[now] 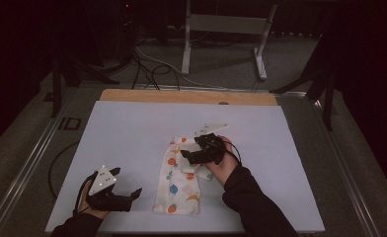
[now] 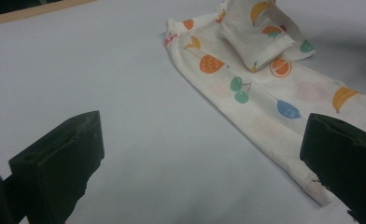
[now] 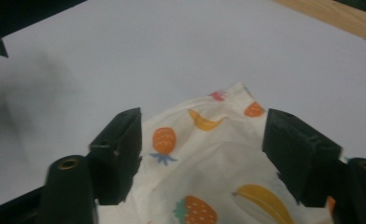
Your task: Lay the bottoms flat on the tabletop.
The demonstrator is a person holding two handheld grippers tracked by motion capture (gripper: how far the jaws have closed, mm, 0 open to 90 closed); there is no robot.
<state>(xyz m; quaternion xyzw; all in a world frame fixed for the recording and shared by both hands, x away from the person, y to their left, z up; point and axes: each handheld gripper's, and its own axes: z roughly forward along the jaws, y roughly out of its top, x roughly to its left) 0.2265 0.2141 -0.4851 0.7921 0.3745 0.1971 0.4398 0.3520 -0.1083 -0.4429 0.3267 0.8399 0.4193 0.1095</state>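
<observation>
The right gripper (image 1: 189, 154) hangs over the upper part of the fruit-print cloth (image 1: 179, 182), its jaws standing wide apart with the fabric lying slack beneath and between them, gripped by neither; in the right gripper view the cloth's far corner (image 3: 232, 95) juts out beyond the jaws, with a pineapple and a banana print in the gap. The cloth lies near the middle of the pale surface (image 1: 127, 133), a long strip running from the right gripper down toward the near edge, with a folded-over flap (image 2: 256, 42) at its far end. The left gripper (image 1: 132, 193) rests low on the surface at the near left, just to the left of the cloth's near end and apart from it, jaws wide and with nothing between them; in its own view the strip stretches away past its right-hand jaw
</observation>
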